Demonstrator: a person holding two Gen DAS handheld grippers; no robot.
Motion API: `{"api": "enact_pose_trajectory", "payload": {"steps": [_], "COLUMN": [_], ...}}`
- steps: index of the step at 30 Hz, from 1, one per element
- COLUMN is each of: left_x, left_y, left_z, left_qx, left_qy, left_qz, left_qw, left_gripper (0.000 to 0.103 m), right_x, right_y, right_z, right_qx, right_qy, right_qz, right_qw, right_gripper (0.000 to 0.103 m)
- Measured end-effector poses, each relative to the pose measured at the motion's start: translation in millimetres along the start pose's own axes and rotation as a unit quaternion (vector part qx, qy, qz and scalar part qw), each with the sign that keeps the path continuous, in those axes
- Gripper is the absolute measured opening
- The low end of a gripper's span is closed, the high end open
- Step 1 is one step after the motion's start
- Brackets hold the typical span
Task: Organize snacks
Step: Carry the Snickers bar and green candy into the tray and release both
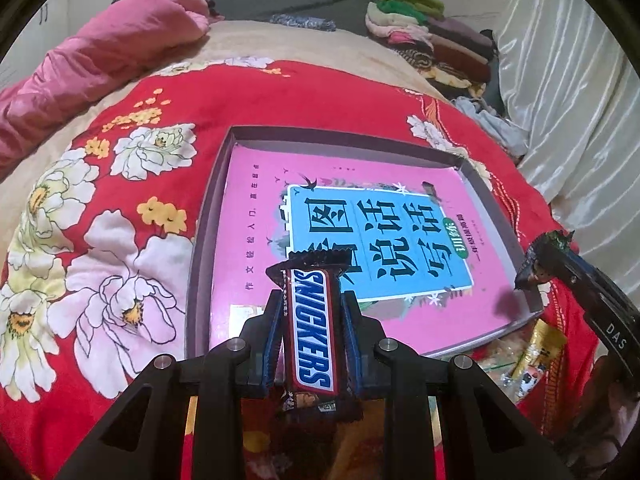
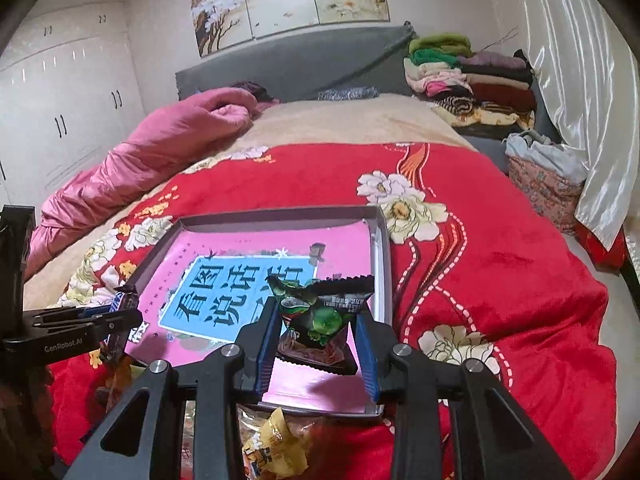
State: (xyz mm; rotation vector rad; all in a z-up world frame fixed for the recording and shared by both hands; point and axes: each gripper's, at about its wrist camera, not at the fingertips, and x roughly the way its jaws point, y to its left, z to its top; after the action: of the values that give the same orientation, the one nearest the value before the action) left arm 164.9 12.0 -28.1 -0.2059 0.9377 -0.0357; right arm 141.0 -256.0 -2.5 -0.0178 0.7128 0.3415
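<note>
The left gripper [image 1: 310, 300] was clamped narrowly on a Snickers bar [image 1: 313, 328], its long axis running along the 2 fingers, far end toward the tray [image 1: 200, 240]. The right gripper [image 2: 318, 320] pinched a dark green-printed snack packet [image 2: 320, 316], tilted above the tray's near right corner.

A big bed [image 2: 340, 128] has a red blanket with white and yellow flowers [image 2: 500, 280] spread on top. A flat grey cardboard box [image 2: 382, 264] sits on the blanket, near us. Small snack packets in yellow wrappers [image 2: 276, 436] lie just in front of it. On the far left lies a rolled pink quilt [image 2: 152, 152]. On the far right sits a pile of folded clothes [image 2: 472, 76].
</note>
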Motion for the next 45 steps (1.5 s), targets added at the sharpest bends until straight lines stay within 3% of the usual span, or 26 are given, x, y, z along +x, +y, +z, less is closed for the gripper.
{"api": "enact_pose_trajectory", "payload": {"steps": [17, 32, 45], "left_x": [22.2, 30.0, 20.1], "left_y": [-0.8, 3.3, 6.2], "left_z": [-2.4, -1.5, -0.3], "left_qx": [0.001, -0.009, -0.008], "left_qy": [0.021, 0.03, 0.018], "left_qz": [0.0, -0.004, -0.01], "left_qw": [0.9998, 0.9995, 0.9998], "left_gripper": [0.029, 0.03, 0.046], "right_x": [24.5, 25.7, 18.0], "right_y": [-1.7, -10.6, -16.1], "right_z": [-11.9, -13.3, -9.4], "right_qx": [-0.003, 0.02, 0.035], "right_qy": [0.065, 0.071, 0.054], "right_qz": [-0.016, -0.014, -0.007], "right_qw": [0.998, 0.997, 0.998], "right_gripper": [0.036, 0.036, 0.038]}}
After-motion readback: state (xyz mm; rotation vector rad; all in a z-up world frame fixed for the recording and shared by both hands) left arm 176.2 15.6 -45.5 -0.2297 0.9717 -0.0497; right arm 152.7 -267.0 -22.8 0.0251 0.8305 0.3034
